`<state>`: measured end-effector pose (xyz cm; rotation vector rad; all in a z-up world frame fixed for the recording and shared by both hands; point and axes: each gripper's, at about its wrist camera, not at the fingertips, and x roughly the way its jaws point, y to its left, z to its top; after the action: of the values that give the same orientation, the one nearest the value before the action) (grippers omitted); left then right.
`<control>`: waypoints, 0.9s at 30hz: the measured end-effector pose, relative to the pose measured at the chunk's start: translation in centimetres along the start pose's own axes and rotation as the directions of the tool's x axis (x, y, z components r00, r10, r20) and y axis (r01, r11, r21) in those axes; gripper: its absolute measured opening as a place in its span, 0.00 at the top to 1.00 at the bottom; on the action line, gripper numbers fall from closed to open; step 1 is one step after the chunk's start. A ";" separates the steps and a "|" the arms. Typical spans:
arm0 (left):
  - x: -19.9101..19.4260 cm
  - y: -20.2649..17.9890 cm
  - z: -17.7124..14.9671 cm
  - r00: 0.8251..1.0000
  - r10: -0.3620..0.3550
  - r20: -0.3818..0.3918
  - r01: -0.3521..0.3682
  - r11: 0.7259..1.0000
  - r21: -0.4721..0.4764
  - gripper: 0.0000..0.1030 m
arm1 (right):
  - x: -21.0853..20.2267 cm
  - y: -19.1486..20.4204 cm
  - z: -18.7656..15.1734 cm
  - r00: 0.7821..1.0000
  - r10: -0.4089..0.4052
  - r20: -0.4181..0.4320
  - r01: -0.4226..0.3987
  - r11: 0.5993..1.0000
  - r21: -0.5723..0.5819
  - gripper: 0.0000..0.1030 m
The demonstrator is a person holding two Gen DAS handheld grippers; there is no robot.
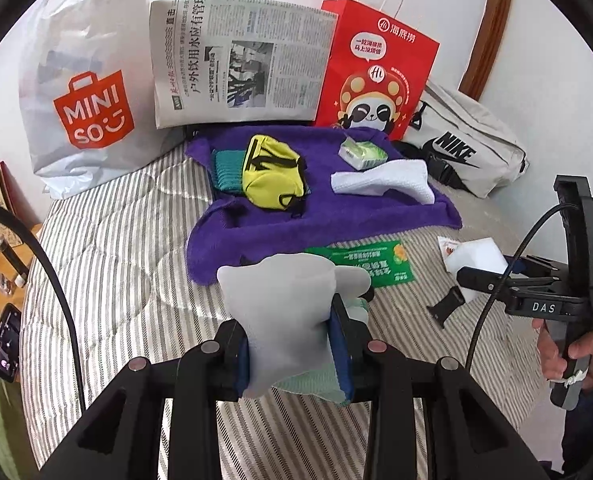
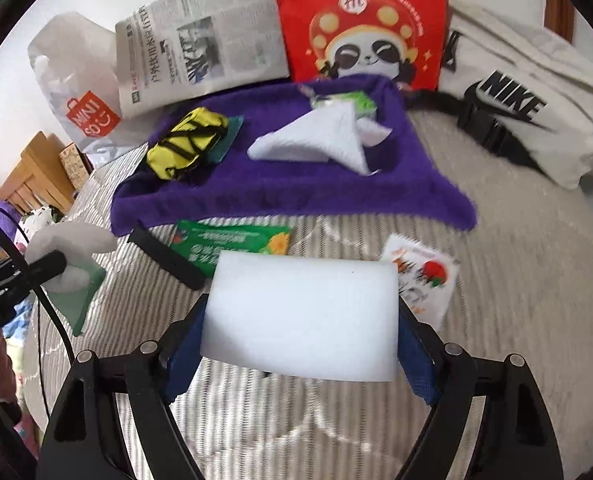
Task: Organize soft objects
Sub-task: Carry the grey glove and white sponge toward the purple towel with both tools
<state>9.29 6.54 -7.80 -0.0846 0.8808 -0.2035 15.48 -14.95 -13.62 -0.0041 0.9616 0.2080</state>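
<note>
Right claw [image 2: 300, 344] has a white foam block [image 2: 301, 316] sitting between its blue pads, up over the striped bed [image 2: 516, 280]. Behind it is a purple towel [image 2: 296, 188] with a yellow pouch [image 2: 184, 142] and a white cloth [image 2: 320, 136] on it. Left claw [image 2: 50, 266] off to the side pinches a grey-and-mint cloth [image 2: 74, 276].

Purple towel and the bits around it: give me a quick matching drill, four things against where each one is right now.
Things:
1. yellow pouch
2. white foam block
3. green packet
4. grey sock

Places:
A. on the striped bedding, just off the towel's near edge
B. between the jaws of the right gripper
C. on the purple towel
D. clamped in the left gripper

Pairs: 1-C, 2-B, 3-A, 4-D
</note>
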 end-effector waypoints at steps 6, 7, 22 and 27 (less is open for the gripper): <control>0.2 -0.7 0.9 1.000 -0.003 -0.006 0.003 1.000 0.017 0.69 | -1.4 -1.5 1.2 1.000 -0.002 0.030 0.002 1.000 -0.006 0.19; 0.3 -1.0 1.1 1.000 -0.007 -0.007 0.007 1.000 0.020 0.69 | -1.6 -1.6 1.4 0.999 -0.001 0.035 0.002 1.000 -0.011 0.19; 2.4 -2.3 3.2 1.000 -0.001 -0.011 0.002 1.000 0.029 0.69 | -1.8 -1.7 4.2 0.995 0.032 0.094 -0.024 0.996 -0.084 0.19; 2.5 -2.1 4.4 1.000 -0.013 0.006 0.013 1.000 0.018 0.69 | -1.6 -1.6 6.0 0.993 0.021 0.113 -0.008 0.993 -0.114 0.19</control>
<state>13.93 3.94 -6.63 -0.0745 0.8723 -0.2227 19.77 -16.24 -8.98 -0.0888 0.8352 0.2738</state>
